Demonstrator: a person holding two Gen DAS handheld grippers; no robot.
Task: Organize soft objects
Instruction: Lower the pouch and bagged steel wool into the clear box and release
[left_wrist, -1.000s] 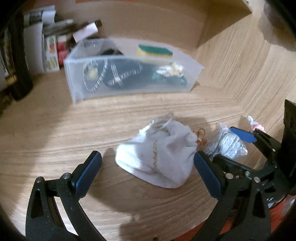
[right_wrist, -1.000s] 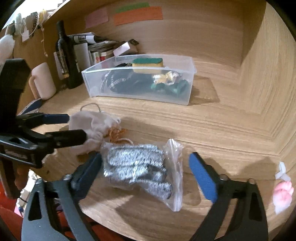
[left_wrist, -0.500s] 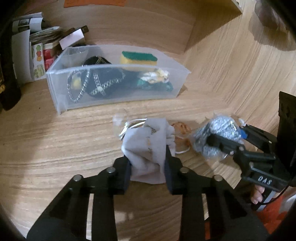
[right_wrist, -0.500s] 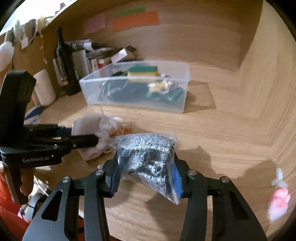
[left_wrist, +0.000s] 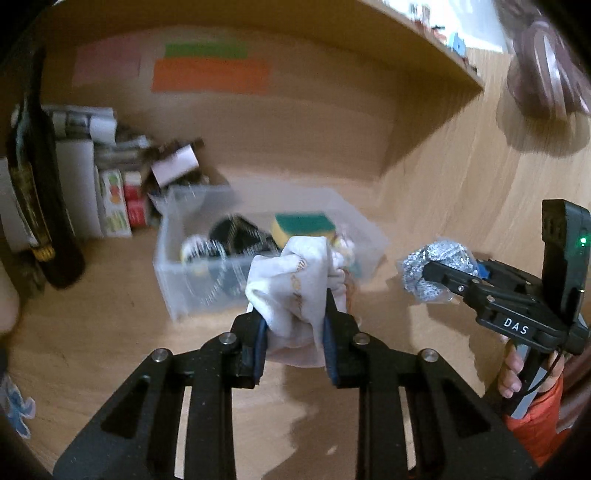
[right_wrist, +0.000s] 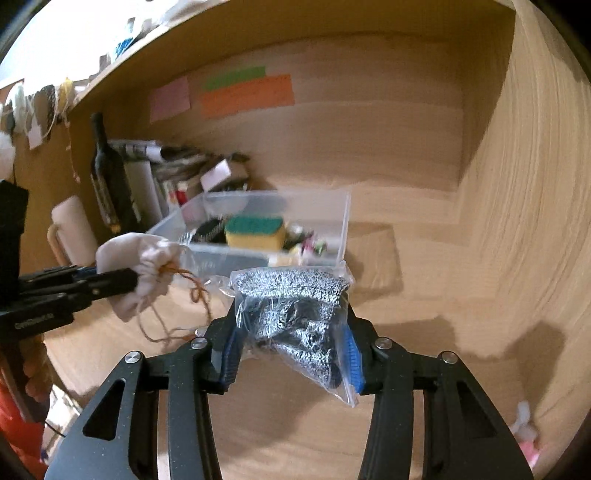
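Note:
My left gripper (left_wrist: 293, 350) is shut on a white cloth pouch (left_wrist: 295, 284) with an orange drawstring and holds it off the desk. It also shows in the right wrist view (right_wrist: 136, 269). My right gripper (right_wrist: 291, 354) is shut on a clear plastic bag of silver scouring cloth (right_wrist: 295, 310), lifted above the desk; the bag also shows in the left wrist view (left_wrist: 428, 269). Ahead stands a clear plastic bin (left_wrist: 173, 273) holding a yellow-green sponge (right_wrist: 255, 230), a black item with chains and small soft things.
A dark wine bottle (left_wrist: 40, 206), boxes and papers (left_wrist: 114, 192) stand at the back left. A pale mug (right_wrist: 70, 229) is beside the bottle. A wooden side wall rises on the right. A small pink toy (right_wrist: 524, 432) lies on the desk at the front right.
Both grippers closed on their items on the desk, then lifted them and tilted up toward the bin. The pouch and bag are now off the desk.

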